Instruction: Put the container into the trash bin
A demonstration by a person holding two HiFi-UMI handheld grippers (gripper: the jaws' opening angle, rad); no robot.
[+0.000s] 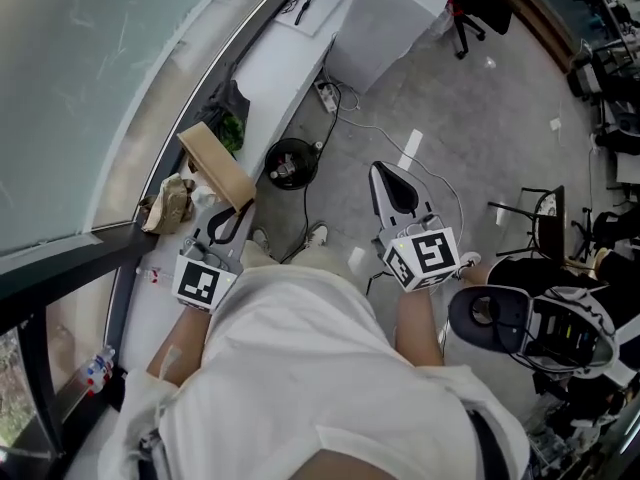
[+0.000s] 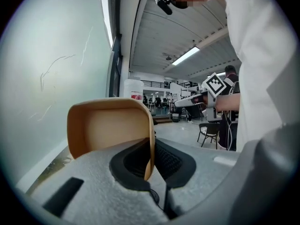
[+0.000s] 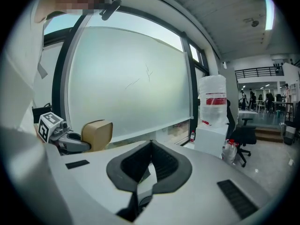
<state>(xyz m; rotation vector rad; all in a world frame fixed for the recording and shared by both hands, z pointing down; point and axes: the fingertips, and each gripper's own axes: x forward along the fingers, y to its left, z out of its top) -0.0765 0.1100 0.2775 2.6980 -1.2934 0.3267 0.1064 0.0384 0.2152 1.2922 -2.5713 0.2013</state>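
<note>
left fingers (image 2: 173, 162): two black pads are pressing together on one thin side wall of the container (image 2: 108, 128), so the left gripper (image 2: 152, 153) is gripping it by that edge.
right fingers (image 3: 166, 165): two black pads are meeting tip to tip with nothing between them; the right gripper (image 3: 151, 145) is carrying nothing.
container, count: one.
container, look: it is a tan, shallow box with rounded corners. It is showing an open, empty inside to the left gripper view and a plain back to the right gripper view (image 3: 97, 135).
container, place: in the head view it is sticking up and out from the left gripper (image 1: 230, 216), tilting over the edge of the white tabletop (image 1: 280, 58) by the window (image 1: 90, 78), just left of the bin in that picture (image 1: 215, 163).
bin (image 1: 290, 163), count: one. It is black and round, standing on the grey floor (image 1: 470, 118) beside the tabletop with something pale lying inside.
grippers, count: two, each wearing one marker cube. The right gripper (image 1: 385, 176) is pointing out over the floor, well apart from the container.
brown paper bag (image 1: 170, 203), count: one, lying crumpled on the tabletop close to the left gripper.
person: a white shirt (image 1: 320, 388) is filling the bottom of the head view.
</note>
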